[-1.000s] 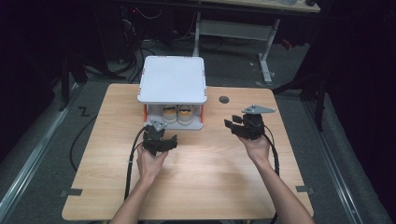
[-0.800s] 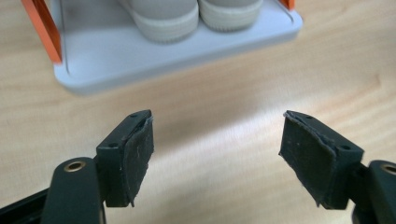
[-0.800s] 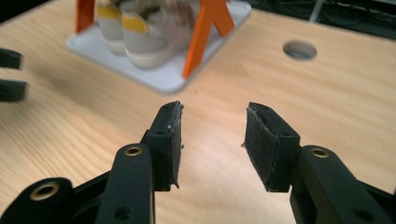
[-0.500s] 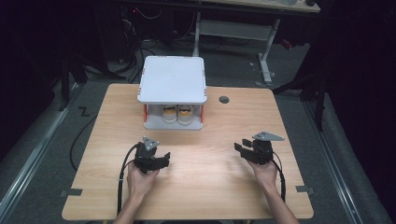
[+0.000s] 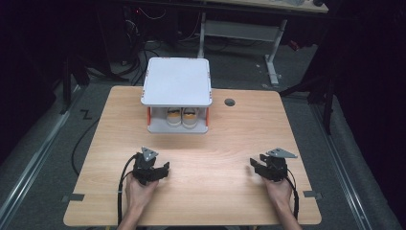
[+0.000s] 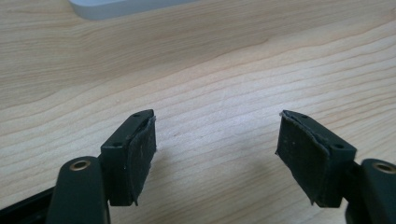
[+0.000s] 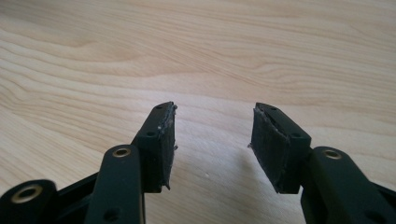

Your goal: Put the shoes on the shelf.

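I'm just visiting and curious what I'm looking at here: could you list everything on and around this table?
Table: one, light wood, centre of the room.
Shelf stand: one, white with orange corner posts, at the table's far middle.
Shoes: one pair, white and yellow, on the stand's lower shelf.
Round hole cover: one, grey, right of the stand.
Cables: several, dark, on the floor behind.
Desk frame: one, white, beyond the table.
Left gripper: one, black, near left, jaws open, empty.
Right gripper: one, black, near right, jaws just opening, empty.
Hands: two, near edge.
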Demonstrator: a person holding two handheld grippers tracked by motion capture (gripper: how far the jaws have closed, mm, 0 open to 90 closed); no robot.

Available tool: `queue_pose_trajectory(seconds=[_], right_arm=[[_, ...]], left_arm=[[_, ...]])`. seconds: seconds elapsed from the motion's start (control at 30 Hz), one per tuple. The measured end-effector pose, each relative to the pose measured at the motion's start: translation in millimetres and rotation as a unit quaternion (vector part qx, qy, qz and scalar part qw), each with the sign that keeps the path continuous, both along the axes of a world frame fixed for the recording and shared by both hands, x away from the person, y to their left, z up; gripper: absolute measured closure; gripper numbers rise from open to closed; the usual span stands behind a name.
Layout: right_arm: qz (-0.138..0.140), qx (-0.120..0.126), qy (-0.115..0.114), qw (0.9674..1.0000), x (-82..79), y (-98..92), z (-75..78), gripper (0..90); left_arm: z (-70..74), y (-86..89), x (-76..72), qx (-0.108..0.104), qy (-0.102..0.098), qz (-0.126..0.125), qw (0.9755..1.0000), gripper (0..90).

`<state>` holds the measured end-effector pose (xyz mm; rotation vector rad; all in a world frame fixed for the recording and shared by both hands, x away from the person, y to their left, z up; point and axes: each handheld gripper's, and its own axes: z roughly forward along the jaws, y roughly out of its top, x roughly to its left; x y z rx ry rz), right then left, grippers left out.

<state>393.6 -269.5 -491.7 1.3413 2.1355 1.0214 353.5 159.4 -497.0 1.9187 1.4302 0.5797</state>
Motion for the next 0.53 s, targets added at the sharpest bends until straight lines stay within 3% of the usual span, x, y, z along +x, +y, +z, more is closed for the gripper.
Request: queue_pose_trajectory(seconds=[0.17, 0.27, 0.53], right_arm=[[-0.006, -0.018, 0.011, 0.9998, 0.5, -0.2, -9.4, 47.0], [-0.006, -0.034, 0.005, 0.9994, -0.7, 3.3, -9.6, 46.5], [-0.008, -0.033, 0.009, 0.9994, -1.3, 3.7, -9.8, 41.0]], left_arm=[[-5.9, 0.2, 0.2, 0.017, 0.006, 0.004, 0.9998, 28.1], [-8.8, 0.4, -2.4, 0.013, -0.009, 0.007, 0.9999, 27.4], [-9.4, 0.5, -4.4, 0.012, -0.012, 0.013, 0.9998, 27.4]])
